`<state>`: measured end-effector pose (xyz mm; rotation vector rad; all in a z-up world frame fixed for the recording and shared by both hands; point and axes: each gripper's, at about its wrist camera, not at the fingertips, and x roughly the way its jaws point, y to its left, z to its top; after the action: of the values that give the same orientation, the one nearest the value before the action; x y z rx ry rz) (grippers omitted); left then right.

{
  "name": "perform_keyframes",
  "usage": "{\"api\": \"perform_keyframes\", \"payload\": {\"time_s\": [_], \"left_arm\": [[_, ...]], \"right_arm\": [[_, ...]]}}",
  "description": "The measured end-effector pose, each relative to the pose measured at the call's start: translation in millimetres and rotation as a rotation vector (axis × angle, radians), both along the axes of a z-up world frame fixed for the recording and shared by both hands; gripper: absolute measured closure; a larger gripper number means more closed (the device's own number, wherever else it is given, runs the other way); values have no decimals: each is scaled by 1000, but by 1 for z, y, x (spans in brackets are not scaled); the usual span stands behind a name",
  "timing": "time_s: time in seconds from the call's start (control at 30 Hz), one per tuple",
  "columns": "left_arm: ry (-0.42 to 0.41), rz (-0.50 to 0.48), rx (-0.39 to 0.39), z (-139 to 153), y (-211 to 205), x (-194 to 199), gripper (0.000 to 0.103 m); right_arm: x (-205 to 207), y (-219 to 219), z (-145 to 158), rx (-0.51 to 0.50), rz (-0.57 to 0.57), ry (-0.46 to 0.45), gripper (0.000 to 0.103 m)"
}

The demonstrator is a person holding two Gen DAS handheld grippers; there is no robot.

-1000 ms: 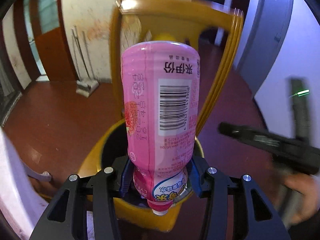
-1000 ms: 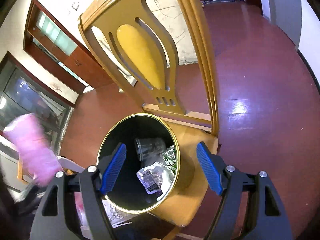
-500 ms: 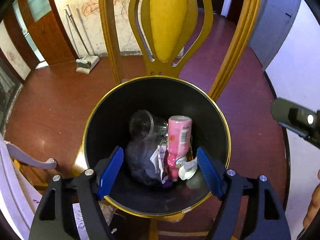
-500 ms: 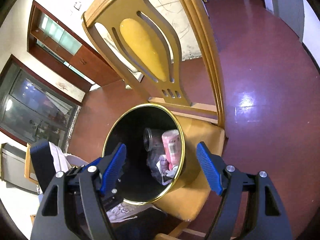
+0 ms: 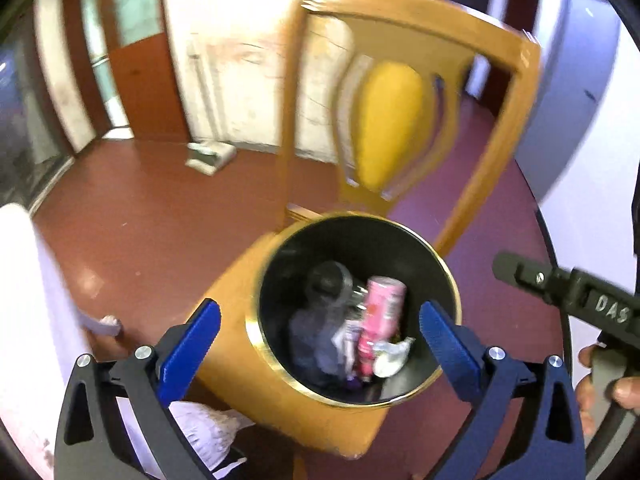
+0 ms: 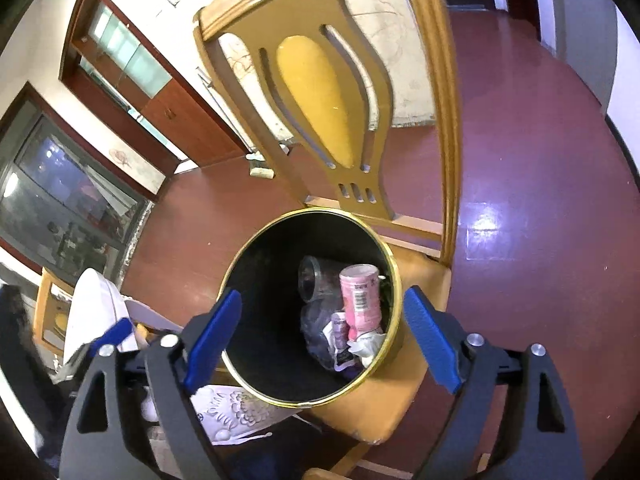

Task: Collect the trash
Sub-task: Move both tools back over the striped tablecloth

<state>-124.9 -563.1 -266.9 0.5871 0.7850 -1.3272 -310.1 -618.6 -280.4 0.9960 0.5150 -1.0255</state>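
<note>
Pink bottle (image 5: 379, 312) down inside the black bin (image 5: 400, 236) with the gold rim, next to a clear cup (image 5: 330, 284) and crumpled wrappers (image 5: 390, 354). Bin up on the yellow chair (image 5: 394, 120).

Left gripper (image 5: 316, 330) above the bin, jaws opening wide, nothing between them. Right gripper (image 6: 322, 330) above it too, jaws opening, nothing between them.

Only in the left view: the right gripper from the side, a hand (image 5: 608, 396) on its handle. That view blurry.

Only in the right view: barcode clear on the bottle (image 6: 360, 300), and a blue fingertip of the left gripper (image 6: 116, 332) low on the left.
</note>
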Motion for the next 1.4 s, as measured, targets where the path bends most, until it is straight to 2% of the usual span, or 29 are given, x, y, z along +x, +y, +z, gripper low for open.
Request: {"api": "perform_keyframes", "payload": {"time_s": [0.13,0.2,0.33,0.5,0.73,1.0,1.23,1.4], "left_arm": [[-60,96,-68,29,41,37,6],[-116,145,-109,46,69,54,6],[-176,268,-200,84,137,91,6],[-258,536,-305,133,240,131,6],[-452,899,-326,185,366,157,6],[-473,1130,-352,209,473,159,6],[-485,1276,-368,220,541,157,6],[-477,1343,-374,223,569,160,6]], "right_arm": [[25,7,12,2,41,-34,16],[47,18,25,-39,81,-23,15],[101,44,52,-131,195,12,14],[174,89,83,-223,387,-10,14],[269,171,127,-308,682,-108,14],[330,277,178,-436,945,-227,14],[336,353,207,-592,1090,-265,14],[339,388,224,-645,1159,-298,12]]}}
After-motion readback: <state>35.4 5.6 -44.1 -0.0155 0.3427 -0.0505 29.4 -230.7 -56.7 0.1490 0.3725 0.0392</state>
